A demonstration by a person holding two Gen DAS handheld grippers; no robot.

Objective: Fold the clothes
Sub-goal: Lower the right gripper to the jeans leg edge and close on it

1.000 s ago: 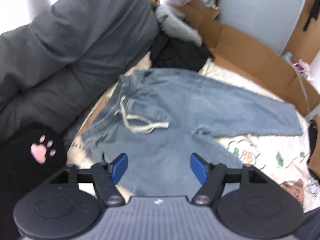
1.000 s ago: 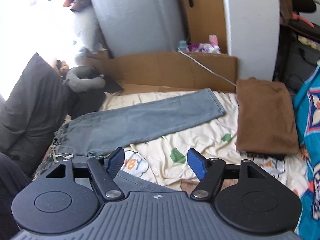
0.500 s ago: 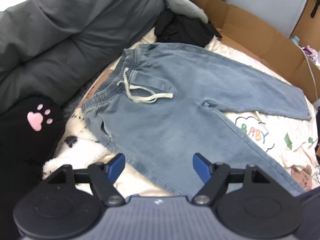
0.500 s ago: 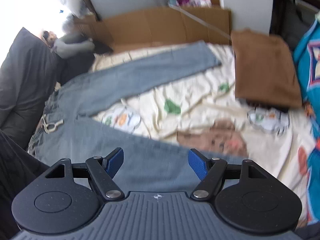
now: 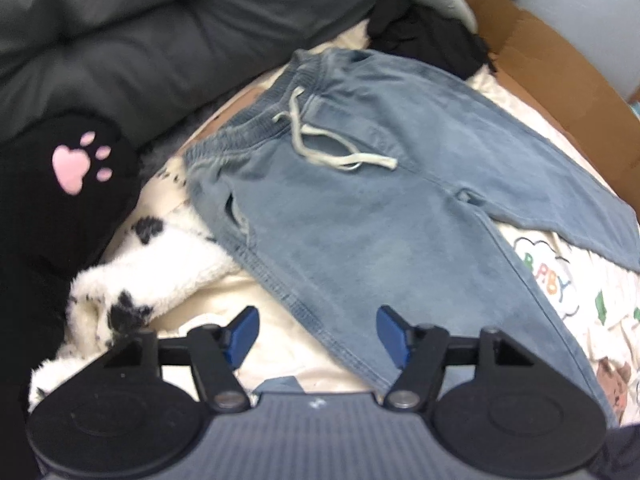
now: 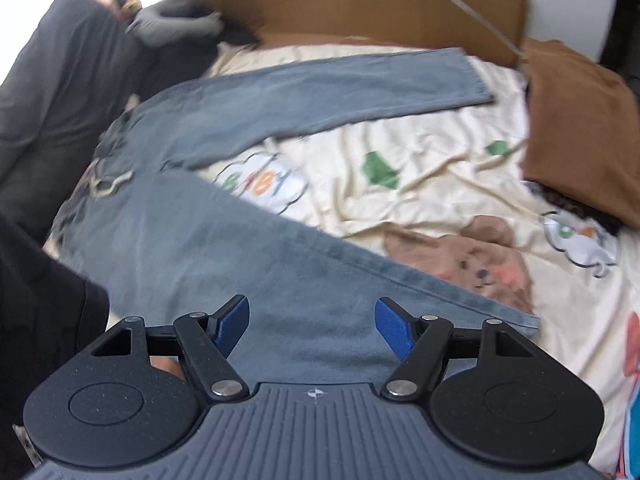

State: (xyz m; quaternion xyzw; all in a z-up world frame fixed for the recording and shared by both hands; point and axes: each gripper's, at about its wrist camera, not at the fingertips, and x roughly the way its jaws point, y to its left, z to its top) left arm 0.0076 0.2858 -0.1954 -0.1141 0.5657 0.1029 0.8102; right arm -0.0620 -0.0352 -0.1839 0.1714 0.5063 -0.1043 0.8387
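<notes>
Jeans [image 5: 360, 208] lie spread flat beneath both wide-open hand-held grippers [image 5: 316, 334] [image 6: 312, 330], untouched.

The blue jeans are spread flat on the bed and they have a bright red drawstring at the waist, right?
Not quite. The drawstring is off-white, not red, as the left wrist view shows. The rest holds: the blue jeans lie spread flat on the bed.

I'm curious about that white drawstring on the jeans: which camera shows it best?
The left wrist view: the drawstring lies sharp and whole across the waistband of the jeans. The right wrist view shows it only small and blurred near the left edge.
</notes>
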